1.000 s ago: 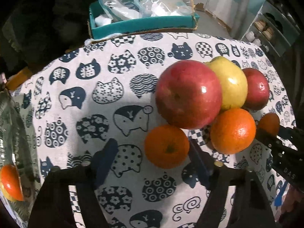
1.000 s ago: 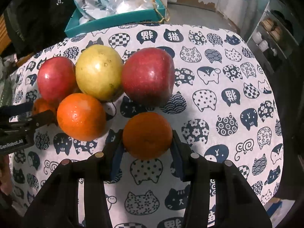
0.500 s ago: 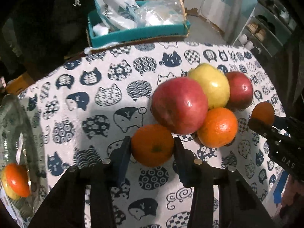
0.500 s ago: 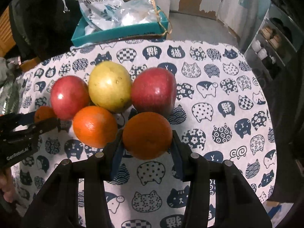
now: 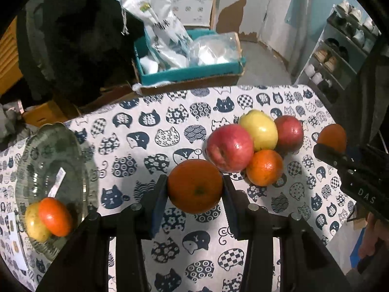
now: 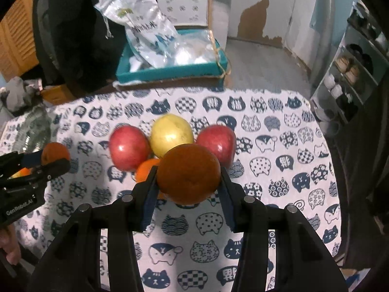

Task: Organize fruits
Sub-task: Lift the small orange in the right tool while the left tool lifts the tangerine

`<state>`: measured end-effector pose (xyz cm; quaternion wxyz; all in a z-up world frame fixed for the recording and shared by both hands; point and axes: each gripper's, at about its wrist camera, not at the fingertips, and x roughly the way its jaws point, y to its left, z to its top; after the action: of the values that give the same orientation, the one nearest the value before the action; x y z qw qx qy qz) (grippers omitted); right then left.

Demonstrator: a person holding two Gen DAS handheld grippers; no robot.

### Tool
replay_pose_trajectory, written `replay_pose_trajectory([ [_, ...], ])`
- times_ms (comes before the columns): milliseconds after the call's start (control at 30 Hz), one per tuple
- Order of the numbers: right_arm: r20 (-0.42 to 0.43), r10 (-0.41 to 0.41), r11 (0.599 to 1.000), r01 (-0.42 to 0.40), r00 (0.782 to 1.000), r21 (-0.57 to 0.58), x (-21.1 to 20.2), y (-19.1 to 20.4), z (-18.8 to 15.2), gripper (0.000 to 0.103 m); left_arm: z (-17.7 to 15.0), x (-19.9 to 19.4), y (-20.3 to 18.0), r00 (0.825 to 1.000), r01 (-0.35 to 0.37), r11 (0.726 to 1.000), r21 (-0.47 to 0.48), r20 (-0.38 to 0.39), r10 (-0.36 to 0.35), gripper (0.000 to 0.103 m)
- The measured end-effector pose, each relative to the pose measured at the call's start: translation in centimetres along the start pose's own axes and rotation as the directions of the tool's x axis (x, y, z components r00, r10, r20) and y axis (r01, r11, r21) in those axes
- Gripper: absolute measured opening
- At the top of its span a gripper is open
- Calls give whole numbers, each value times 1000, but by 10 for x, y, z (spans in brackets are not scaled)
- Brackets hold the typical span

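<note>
My left gripper (image 5: pixel 195 189) is shut on an orange (image 5: pixel 195 186) and holds it above the cat-print tablecloth. My right gripper (image 6: pixel 188 175) is shut on another orange (image 6: pixel 188 173), also lifted; it shows at the right of the left wrist view (image 5: pixel 331 137). On the cloth sit two red apples (image 5: pixel 229 148) (image 5: pixel 288 133), a yellow pear-like fruit (image 5: pixel 259 129) and one orange (image 5: pixel 264 168), bunched together. A glass bowl (image 5: pixel 43 160) at the left holds an orange (image 5: pixel 55 216) and a yellow fruit (image 5: pixel 34 225).
A teal box (image 5: pixel 192 73) with plastic bags stands beyond the table's far edge. A shoe rack (image 5: pixel 340 48) is at the right. A dark garment (image 5: pixel 73 36) hangs at the back left.
My left gripper closed on the orange and lifted it off the cloth. My right gripper rose higher with its orange. Both views pulled back from the fruit pile.
</note>
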<state>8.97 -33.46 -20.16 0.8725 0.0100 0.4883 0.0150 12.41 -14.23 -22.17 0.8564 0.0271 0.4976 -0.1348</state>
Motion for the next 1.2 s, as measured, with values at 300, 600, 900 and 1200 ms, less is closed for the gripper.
replay_pose_trajectory([
  [300, 71, 16, 1000, -15, 997, -22, -34, 14, 8, 45, -2, -40, 5, 998, -10, 1000, -10, 65, 11, 44],
  [600, 129, 41, 998, -36, 991, -43, -65, 28, 17, 45, 0, -73, 16, 992, -12, 1000, -26, 128, 15, 44],
  [900, 177, 88, 993, -72, 980, -98, -86, 63, 33, 45, -1, -101, 42, 983, -22, 998, -65, 181, 34, 44],
  [1200, 186, 142, 981, -113, 972, -159, -86, 108, 49, 45, -3, -117, 88, 974, -62, 988, -140, 206, 91, 44],
])
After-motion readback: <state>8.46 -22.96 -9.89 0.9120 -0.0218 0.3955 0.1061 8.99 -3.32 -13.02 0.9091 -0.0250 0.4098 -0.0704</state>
